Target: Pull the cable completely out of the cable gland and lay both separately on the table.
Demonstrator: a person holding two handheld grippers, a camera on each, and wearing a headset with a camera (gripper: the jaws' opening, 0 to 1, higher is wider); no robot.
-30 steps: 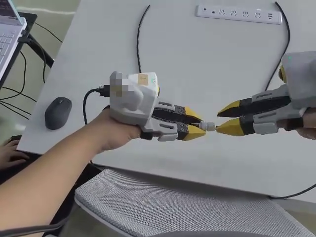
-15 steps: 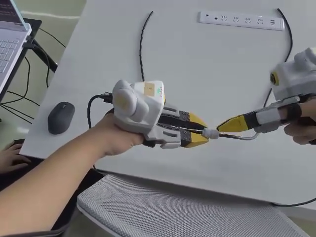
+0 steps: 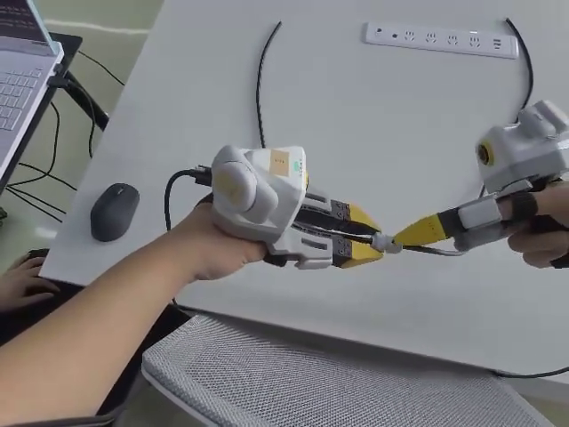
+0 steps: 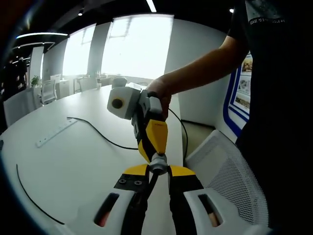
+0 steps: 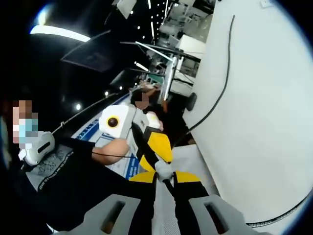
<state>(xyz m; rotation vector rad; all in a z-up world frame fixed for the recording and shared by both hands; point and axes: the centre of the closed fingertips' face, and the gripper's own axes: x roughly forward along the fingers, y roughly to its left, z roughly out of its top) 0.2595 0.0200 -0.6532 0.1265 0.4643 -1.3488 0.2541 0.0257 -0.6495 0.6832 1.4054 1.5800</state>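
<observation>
Left gripper (image 3: 373,245) and right gripper (image 3: 404,237) — yellow tips, white-grey shells. Whitish gland (image 3: 384,241), dark cable (image 4: 151,181). White table (image 3: 373,133) and power strip (image 3: 440,40) — dark grey mouse (image 3: 114,212), grey mesh chair (image 3: 311,374).

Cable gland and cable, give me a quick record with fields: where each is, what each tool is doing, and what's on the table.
Cable gland: small, white, held in the air between both tool tips
Cable: dark, threaded through the gland, not yet out
Left tool: shut on the gland, it seems
Right tool: shut on the cable beside the gland, it seems
Table: white; power strip, mouse, loose black cord
Progress: nothing laid down yet
</observation>
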